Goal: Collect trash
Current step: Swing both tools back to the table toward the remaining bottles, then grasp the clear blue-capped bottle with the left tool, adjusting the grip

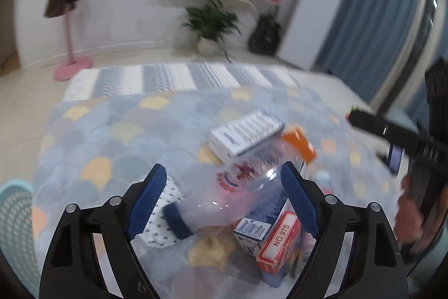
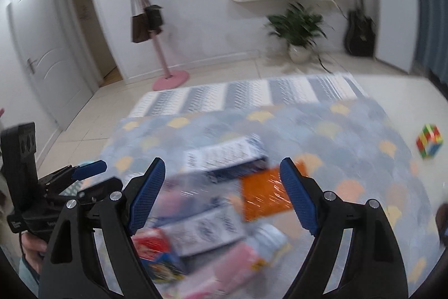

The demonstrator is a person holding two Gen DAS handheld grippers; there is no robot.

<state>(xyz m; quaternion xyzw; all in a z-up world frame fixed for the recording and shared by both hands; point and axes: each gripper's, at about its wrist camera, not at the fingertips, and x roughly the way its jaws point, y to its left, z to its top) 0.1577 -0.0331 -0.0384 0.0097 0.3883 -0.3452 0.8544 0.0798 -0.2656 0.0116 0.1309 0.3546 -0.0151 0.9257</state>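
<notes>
Blue ribbed pads line both tools, and both stand wide apart with nothing pinched: the left gripper (image 1: 224,196) hangs over a clear plastic bottle (image 1: 224,195) lying on its side, seen between the pads but not touched by either, and the right gripper (image 2: 222,194) spreads above the same heap, its pads bare too. The trash lies bunched near the middle of a scallop-patterned mat (image 1: 112,128) on the floor. Just beside the bottle's dark blue cap (image 1: 176,220) is a red carton (image 1: 280,240) marked NO.975; a white and blue box (image 1: 243,135) sits behind toward the mat's far edge, with an orange wrapper (image 2: 266,195) at its right. A pale green basket (image 1: 14,229) shows at the mat's near left corner, likely the place for it all. I judge the bottle empty, so light, springy and slick; it would roll or squirt out if pinched at the belly, and a hold across the narrower neck near the cap looks safer. The cartons seem light, stiff card, best taken across the short faces. The wrapper is thin, crinkly film, easiest to nip by a raised edge. Motion blur hides the finer details.
</notes>
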